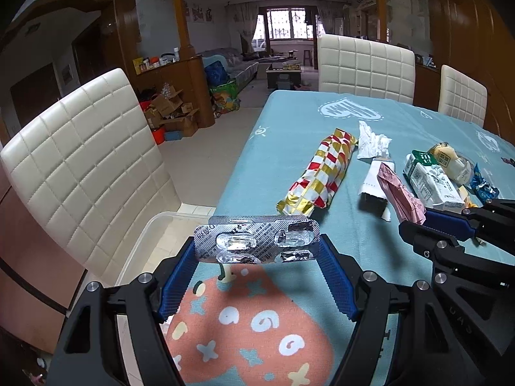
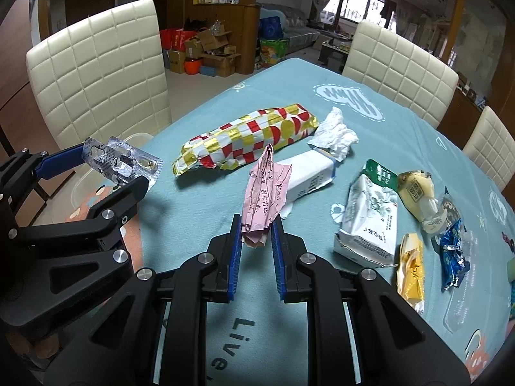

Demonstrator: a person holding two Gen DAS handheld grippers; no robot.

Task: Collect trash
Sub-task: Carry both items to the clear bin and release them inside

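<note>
Left gripper (image 1: 257, 244) has its blue pads clamped on the two short ends of a silver pill blister pack (image 1: 256, 239), so the jaws sit wide with the pack bridging them. It's crinkly foil with printed text, a couple of clear bubbles intact and the others torn open. It hangs over the near left edge of the teal tablecloth (image 1: 289, 135), above a clear plastic bin (image 1: 151, 234) on the floor by a cream quilted chair (image 1: 87, 167).

Moving right on the cloth: a long wrapper in red, white and gold checks (image 2: 244, 138), then a crumpled white tissue (image 2: 334, 135) touching the far end of a white carton (image 2: 309, 180) lying on its side.

Right gripper (image 2: 256, 234) is pinched nearly closed on a crumpled pink paper (image 2: 267, 189) with dark printing, held up off the cloth and standing tall in front of that carton.

Further right lie a white pack with a green top (image 2: 370, 215), a yellow wrapper (image 2: 410, 267), a yellowish clear pouch (image 2: 418, 193) and a scrunched blue foil wrapper (image 2: 454, 251).
</note>
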